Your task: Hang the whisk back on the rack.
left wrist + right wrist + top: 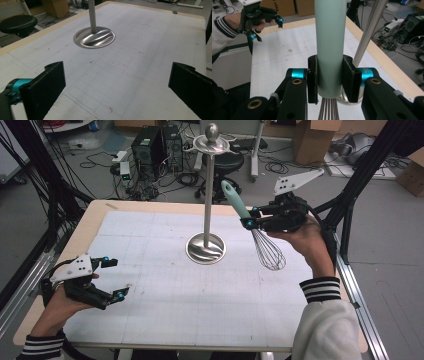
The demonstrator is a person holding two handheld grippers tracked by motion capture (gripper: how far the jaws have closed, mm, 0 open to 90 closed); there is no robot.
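A whisk with a pale teal handle [236, 200] and wire head [269, 252] is held above the table's right side, head down and tilted. My right gripper [248, 217] is shut on the whisk handle [329, 45], just right of the steel stand. That stand's pole [208, 190] rises from a round base [205, 249] at the table's middle; its base [94, 37] lies ahead in the left gripper view. My left gripper [116, 278] hovers open over the front left of the mat, nothing between its fingers [42, 90].
The table carries a white gridded mat [170, 290] with a wooden border. Black frame struts [360, 175] stand at the right, a rail [20, 280] at the left. A stool [227, 162], computer towers [155, 145] and boxes sit on the floor behind.
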